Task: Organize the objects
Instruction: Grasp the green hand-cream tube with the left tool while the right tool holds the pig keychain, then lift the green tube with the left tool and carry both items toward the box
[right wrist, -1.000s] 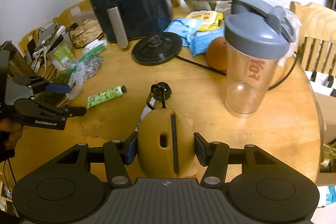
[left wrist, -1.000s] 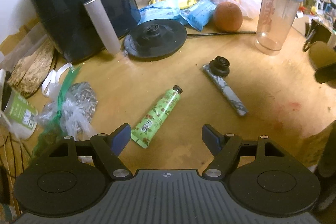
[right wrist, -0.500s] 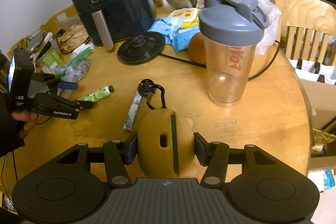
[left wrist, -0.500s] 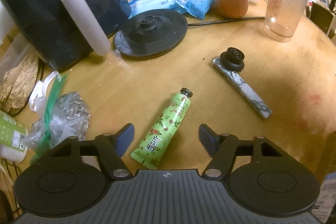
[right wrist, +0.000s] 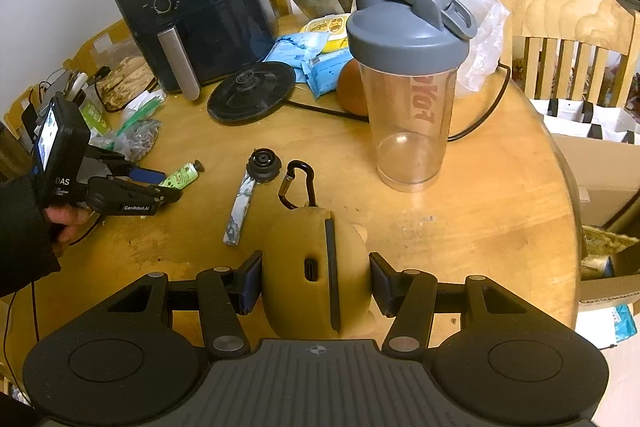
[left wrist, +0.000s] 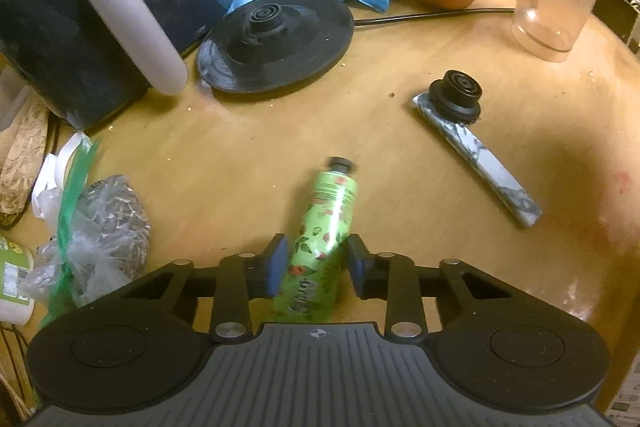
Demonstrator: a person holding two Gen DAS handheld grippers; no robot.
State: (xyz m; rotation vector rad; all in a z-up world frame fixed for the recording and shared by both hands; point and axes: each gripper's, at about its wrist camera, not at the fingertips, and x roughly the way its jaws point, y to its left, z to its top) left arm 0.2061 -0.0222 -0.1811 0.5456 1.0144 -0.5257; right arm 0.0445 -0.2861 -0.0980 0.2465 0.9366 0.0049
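We see our left hand-held gripper (left wrist: 316, 263) with fingers narrowed around a green tube (left wrist: 320, 239) lying on the wooden desk (left wrist: 248, 163), contact unclear; our right hand-held gripper (right wrist: 316, 279) is clamped on a mustard-yellow case (right wrist: 300, 267) above the desk

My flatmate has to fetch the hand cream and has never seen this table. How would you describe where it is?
Start at the dark air fryer and the round black kettle base beside it. Nearer the table edge lies the hand cream, its tail end between the left claw's fingers. It is the only bright green tube, black-capped, unlike the grey marbled stick nearby.
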